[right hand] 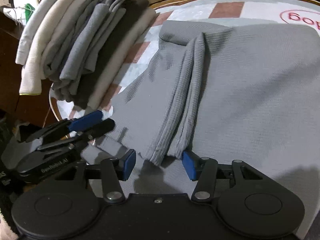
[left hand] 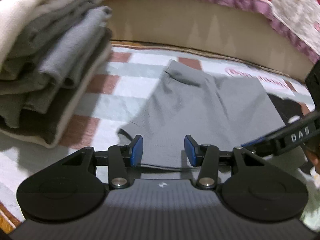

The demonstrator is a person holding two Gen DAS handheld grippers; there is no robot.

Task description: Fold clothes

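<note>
Grey garment point(right hand: 250, 92): lay spread flat on the checked cloth, filling the middle and right of the right wrist view; in the left wrist view it stretched away from the near edge toward the far wall.
Bunched fold point(right hand: 186, 100): a ridge of the same waffle-knit fabric ran from the far middle of the garment down to the near edge, its loose end lying between the right gripper's pads.
Right gripper point(right hand: 159, 165): pads stood apart; the right pad point(right hand: 189, 165) looked just beside or touching the fold's end, the left one clear of it, so the fabric was not clamped.
Left gripper point(left hand: 163, 150): pads apart above the garment's near edge, nothing pinched between them; in the right wrist view it showed at the near left, fingers point(right hand: 88, 120) pointing over the garment's left corner.
Stack of folded clothes point(left hand: 50, 64): piled at the far left, white, grey and dark pieces layered, well apart from both grippers and just beside the garment's left edge.
Checked cloth point(left hand: 120, 100): pale with reddish-brown squares, covered the worktop under the garment and the stack.
Red logo point(right hand: 300, 18): printed on the cloth at the far right, partly hidden by the garment.
Quilt point(left hand: 260, 4): white with red shapes and purple trim, hung across the far side.
</note>
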